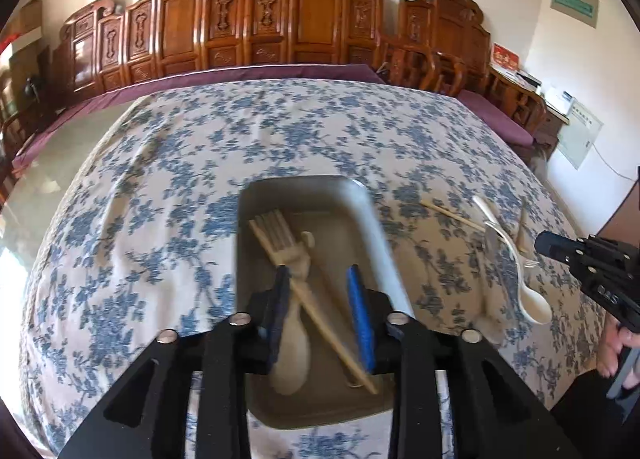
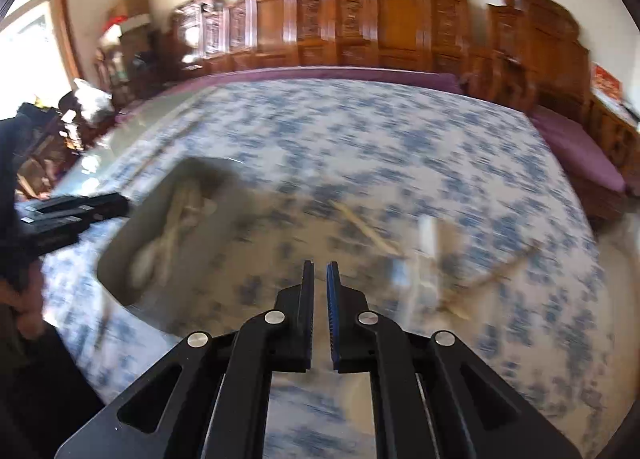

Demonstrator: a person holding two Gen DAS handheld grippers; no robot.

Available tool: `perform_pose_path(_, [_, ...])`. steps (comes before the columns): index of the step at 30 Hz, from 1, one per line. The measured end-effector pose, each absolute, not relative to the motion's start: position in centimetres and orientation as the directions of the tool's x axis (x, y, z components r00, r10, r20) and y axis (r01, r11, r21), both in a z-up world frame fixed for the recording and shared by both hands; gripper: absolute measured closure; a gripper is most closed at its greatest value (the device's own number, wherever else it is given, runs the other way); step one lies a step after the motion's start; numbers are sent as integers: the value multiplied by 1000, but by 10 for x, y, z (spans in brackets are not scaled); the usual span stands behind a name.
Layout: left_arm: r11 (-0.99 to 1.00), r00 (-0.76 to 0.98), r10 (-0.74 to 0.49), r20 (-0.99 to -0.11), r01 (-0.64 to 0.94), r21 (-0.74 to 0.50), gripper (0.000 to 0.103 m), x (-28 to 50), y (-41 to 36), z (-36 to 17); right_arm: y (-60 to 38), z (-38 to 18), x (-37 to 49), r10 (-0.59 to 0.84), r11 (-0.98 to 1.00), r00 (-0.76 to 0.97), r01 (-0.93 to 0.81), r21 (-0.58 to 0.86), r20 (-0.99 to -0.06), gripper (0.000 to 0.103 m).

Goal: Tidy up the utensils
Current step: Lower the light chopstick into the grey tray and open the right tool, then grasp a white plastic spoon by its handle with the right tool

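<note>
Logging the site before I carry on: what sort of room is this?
Probably a home dining room: a large table under a floral tablecloth, carved wooden chairs along the wall, and a utensil tray.

Both handheld black plastic two-finger grippers (image 1: 322,311) (image 2: 319,309) have blue ribbed pads (image 1: 362,319), round silver pivot screws (image 2: 275,317) and triangular cut-outs.

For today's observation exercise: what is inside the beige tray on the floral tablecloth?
Inside the tray lie a wooden fork, a wooden spoon and a chopstick, overlapping. The left gripper, hovering open above, covers parts of them, so anything smaller underneath cannot be seen.
</note>
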State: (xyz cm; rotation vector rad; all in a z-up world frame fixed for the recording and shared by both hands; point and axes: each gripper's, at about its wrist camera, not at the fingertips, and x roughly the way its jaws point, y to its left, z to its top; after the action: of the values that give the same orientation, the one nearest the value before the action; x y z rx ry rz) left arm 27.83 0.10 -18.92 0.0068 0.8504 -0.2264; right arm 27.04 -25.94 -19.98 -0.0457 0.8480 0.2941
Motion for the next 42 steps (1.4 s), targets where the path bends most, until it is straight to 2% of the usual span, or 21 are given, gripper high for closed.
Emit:
perform_pose_path(5, [972, 641, -211, -738, 218, -89, 50, 273, -15, -190, -301, -230, 269, 132, 982, 606, -189, 19, -784, 94])
perform_pose_path(8, [970, 644, -220, -732, 225, -93, 49, 270, -23, -191, -309, -245, 267, 149, 985, 594, -156, 69, -791, 89])
perform_pose_path(14, [965, 639, -236, -733, 243, -98, 49, 268, -36, -194, -299, -255, 268, 165, 982, 569, -168, 83, -805, 88])
perform_pose_path(21, [961, 638, -247, -729, 259, -99, 49, 264, -46, -194, -288, -278, 281, 66, 986, 526, -163, -24, -848, 84])
perform_pose_path(23, [961, 635, -244, -733, 262, -93, 49, 263, -49, -196, -290, -278, 283, 71, 987, 529, -160, -17, -846, 82])
perform_pose_path(25, [960, 632, -243, -736, 266, -88, 49, 262, -52, -197, -292, -278, 283, 79, 988, 528, -156, -5, -846, 83])
perform_pose_path(26, [959, 630, -243, -738, 268, -87, 49, 262, -53, -198, -293, -279, 284, 82, 988, 527, -157, -2, -846, 90])
perform_pose_path(28, [957, 623, -246, -742, 275, -86, 49, 261, -57, -199, -295, -277, 283, 104, 987, 526, -161, 21, -844, 91])
perform_pose_path(36, [946, 600, -260, -756, 315, -75, 49, 255, -80, -202, -309, -251, 274, 157, 985, 618, -152, 79, -770, 92])
perform_pose_path(42, [931, 554, -283, -783, 355, -85, 49, 252, -105, -209, -325, -247, 276, 157, 987, 635, -123, 101, -757, 91])
